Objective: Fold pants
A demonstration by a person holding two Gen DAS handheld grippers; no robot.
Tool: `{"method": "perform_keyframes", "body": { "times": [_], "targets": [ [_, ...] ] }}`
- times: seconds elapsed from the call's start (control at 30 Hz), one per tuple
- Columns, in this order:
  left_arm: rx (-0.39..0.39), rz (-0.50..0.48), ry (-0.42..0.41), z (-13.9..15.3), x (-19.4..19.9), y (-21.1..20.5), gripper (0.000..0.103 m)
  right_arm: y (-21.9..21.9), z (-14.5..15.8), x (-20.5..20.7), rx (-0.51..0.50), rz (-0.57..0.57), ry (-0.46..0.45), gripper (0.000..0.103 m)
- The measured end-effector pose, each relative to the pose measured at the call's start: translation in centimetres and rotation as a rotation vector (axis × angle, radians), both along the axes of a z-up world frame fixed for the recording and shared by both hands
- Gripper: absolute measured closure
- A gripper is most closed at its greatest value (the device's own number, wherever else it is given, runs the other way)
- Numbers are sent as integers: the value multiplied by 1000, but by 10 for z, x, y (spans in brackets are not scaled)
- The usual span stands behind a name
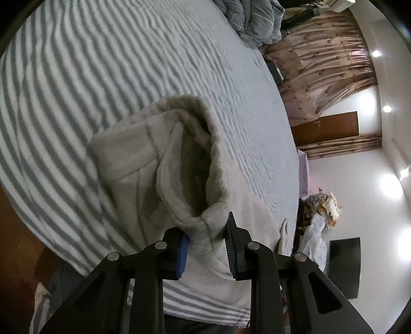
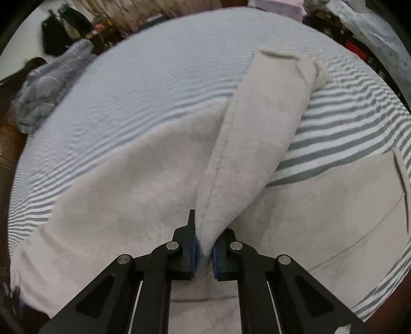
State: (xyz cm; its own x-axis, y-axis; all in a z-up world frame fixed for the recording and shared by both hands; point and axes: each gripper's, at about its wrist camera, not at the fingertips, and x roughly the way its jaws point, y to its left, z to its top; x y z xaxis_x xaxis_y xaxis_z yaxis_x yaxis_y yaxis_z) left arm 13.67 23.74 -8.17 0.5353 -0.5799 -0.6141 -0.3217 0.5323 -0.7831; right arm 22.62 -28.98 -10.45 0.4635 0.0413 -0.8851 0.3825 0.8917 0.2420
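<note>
Bed: a wide mattress under a grey-and-white striped cotton sheet (image 1: 77,84), its surface rippled into fine ridges; every place below is given relative to this bed.

Pants: pale cream fleece pants (image 2: 123,185), thick and fuzzy like towelling, lie on the bed. In the right wrist view they spread broad and flat over the near half of the bed, with one long tapering fold of fleece running from the near edge toward the middle of the bed, ending in a squared hem. In the left wrist view (image 1: 154,159) a raised part forms an open, pouch-like hollow with a rolled, nubbly rim, held above the bed's near edge.

Left gripper: black plastic gripper with blue ribbed pads (image 1: 206,235); its jaws are closed partway on a bunched edge of the fleece at the rim of the hollow, and the cloth fills the gap between the pads.

Right gripper: matching black gripper with blue pads (image 2: 204,248); its jaws are pinched tight on the narrow near end of the long fold, with only a thin wedge of cloth between the pads.

Bedding heap: a crumpled grey quilted blanket (image 1: 254,20) sits at the far corner of the bed.

Curtain: a brown patterned fabric curtain (image 1: 323,64) hangs beyond the far side of the bed, in soft vertical pleats.
</note>
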Motion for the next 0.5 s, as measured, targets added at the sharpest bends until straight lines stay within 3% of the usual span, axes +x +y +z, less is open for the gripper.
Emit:
{"method": "perform_keyframes", "body": {
  "times": [0.33,0.43,0.5],
  "targets": [
    [26,-34,-102,74,70,13,79,6,82,-42,92,2,-205,96],
    [63,-89,-151,89,87,13,79,14,84,-73,112,4,-240,96],
    [101,-134,-163,84,92,15,79,26,68,-91,127,18,-225,96]
  ]
}}
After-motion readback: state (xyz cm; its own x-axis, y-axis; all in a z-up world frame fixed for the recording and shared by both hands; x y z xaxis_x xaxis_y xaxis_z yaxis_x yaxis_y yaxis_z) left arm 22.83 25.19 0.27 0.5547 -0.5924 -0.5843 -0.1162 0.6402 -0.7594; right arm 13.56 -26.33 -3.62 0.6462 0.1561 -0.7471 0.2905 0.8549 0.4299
